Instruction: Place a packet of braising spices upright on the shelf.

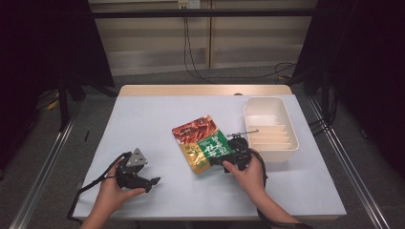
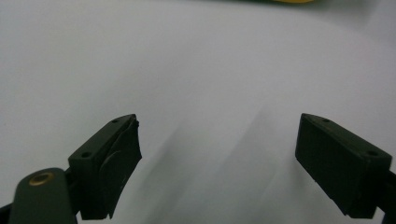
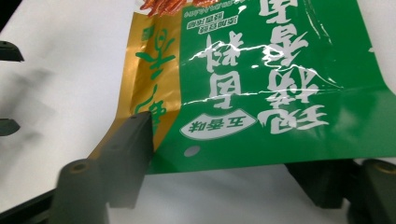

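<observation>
A snack packet (image 1: 205, 143), red at the far end with green and gold at the near end, lies flat near the middle of the table. My right gripper (image 1: 224, 155) is at its near edge. In the right gripper view the green and gold packet (image 3: 261, 79) runs between the jaws: one jaw lies over the gold corner, the other sits under the green edge. A wide gap remains and the pads do not press. My left gripper (image 1: 152, 182) rests on the table at the front left, open and holding nothing (image 2: 217, 149).
A cream tray (image 1: 248, 125) with ribbed dividers stands at the right, just beyond the right hand. The white tabletop (image 1: 153, 119) has a wooden strip along its far edge. Black curtains and cables lie beyond the table.
</observation>
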### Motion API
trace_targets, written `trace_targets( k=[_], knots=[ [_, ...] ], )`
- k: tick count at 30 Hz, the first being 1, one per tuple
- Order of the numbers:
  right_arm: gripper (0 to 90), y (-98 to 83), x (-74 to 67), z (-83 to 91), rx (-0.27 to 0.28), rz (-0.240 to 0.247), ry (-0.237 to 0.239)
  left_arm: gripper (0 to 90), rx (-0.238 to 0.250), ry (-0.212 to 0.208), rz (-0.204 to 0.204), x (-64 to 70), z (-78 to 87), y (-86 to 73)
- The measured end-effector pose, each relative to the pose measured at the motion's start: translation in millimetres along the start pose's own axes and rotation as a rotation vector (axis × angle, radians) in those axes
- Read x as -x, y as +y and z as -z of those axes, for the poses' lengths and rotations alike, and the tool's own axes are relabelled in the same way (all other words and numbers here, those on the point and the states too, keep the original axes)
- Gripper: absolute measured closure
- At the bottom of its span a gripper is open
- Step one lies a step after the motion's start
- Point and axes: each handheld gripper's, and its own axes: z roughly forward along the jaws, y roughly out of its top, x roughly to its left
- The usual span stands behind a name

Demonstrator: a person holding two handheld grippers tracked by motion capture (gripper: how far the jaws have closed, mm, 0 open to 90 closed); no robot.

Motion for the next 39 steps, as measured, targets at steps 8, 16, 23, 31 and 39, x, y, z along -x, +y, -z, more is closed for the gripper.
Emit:
trace_targets(
  k=[8, 16, 23, 31, 39],
  knots=[
    [67.0, 5.2, 0.0, -0.2, -0.006, -0.025, 0.024, 13.8, -0.007, 0.002, -0.015, -0.8, 1.4, 0.0],
    [88.7, 16.2, -2.5, 10.5, -0.004, 0.034, -0.021, 13.2, 0.007, 0.008, -0.004, -0.7, 1.5, -0.1],
    [90.0, 32.9, -13.1, 23.3, -0.041, 0.079, -0.025, 12.3, 0.011, 0.005, 0.007, -0.7, 3.1, -0.1],
    [90.0, 62.8, -20.9, 44.2, -0.098, 0.125, -0.038, 12.2, 0.008, 0.003, -0.001, -2.1, 4.6, -0.3],
    [90.0, 94.2, -26.3, 62.6, -0.169, 0.173, -0.042, 12.1, 0.013, 0.005, 0.009, -2.3, 5.4, 0.3]
  ],
)
